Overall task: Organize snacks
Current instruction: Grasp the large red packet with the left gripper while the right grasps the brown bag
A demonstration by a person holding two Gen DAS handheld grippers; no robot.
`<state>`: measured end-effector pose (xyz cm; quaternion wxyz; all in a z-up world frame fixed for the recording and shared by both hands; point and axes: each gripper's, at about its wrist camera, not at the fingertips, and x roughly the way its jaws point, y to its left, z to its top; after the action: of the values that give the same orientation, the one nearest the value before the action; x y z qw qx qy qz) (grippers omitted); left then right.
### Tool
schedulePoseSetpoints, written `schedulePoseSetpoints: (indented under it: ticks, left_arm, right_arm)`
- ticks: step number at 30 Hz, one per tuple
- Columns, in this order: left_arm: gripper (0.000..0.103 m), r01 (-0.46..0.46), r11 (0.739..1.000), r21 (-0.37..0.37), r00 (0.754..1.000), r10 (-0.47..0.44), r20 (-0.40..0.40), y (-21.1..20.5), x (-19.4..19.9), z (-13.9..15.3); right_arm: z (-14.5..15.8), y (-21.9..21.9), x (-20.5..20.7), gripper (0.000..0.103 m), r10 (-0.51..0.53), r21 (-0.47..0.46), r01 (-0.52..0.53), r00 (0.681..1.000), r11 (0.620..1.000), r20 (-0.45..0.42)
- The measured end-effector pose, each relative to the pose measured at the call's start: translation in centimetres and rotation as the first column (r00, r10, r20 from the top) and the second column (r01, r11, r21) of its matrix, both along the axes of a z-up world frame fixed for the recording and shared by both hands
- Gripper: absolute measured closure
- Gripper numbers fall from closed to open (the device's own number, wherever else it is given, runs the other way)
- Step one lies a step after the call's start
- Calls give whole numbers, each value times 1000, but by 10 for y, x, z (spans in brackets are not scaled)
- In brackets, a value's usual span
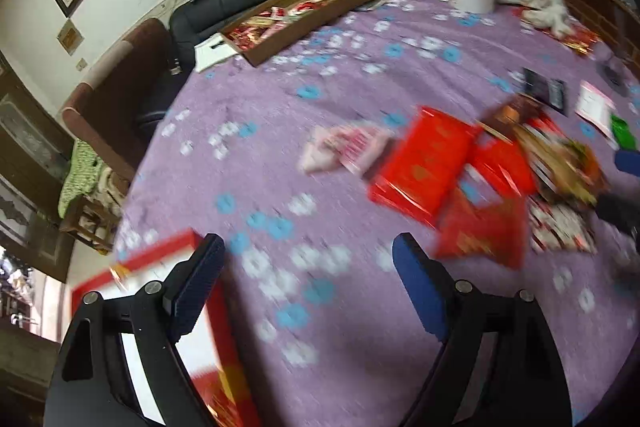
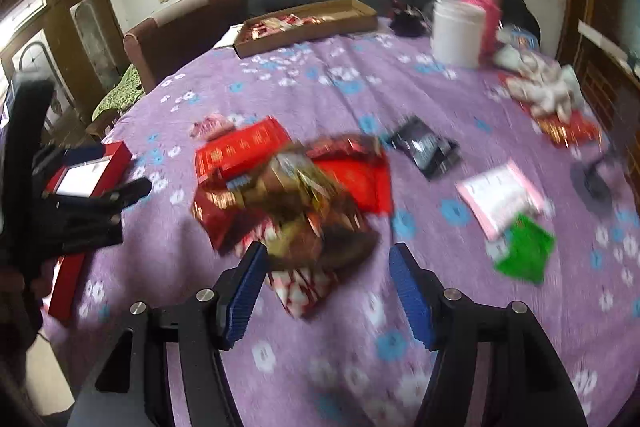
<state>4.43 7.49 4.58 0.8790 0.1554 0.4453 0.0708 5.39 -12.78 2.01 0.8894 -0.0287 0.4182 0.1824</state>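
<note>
Snack pile (image 2: 292, 195) lies mid-table on purple flowered cloth (image 2: 352, 347), blurred. Right gripper (image 2: 326, 287) open, empty, jaws spread just below pile, near edge of pile between blue pads. Left gripper (image 1: 308, 283) open, empty, over bare cloth; pile up and right of it, red box (image 1: 152, 291) at its left finger. Cardboard tray (image 2: 308, 23) with snacks at far edge.

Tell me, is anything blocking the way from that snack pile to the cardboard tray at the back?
Nothing visible does. Between the snack pile and the tray lies only bare purple cloth; the white tub stands off to the right.
</note>
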Motion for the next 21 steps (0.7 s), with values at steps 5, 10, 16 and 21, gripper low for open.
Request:
schedulePoseSetpoints:
  ticks: [5,10,16,21]
  left_arm:
    - [16,32,999,1,998,-32,-53,7,37,-2]
    - [16,79,996,-44,990,-84,-116,-7,62,-15]
    - [16,136,989,-59,979,-144,-146,-32,85,-26]
    - [16,149,981,-123,972,-168,-164,-38,102,-27]
  right_arm:
    - [-7,13,25,29,12,-10,-12,1000,1000,-13]
    - [-23,5,35,27,25,76,-19,997,997,-72]
    - [-35,5,40,28,28,112,-17,995,994,-99]
    - [-37,6,40,34,37,123,-26,996,992,-85]
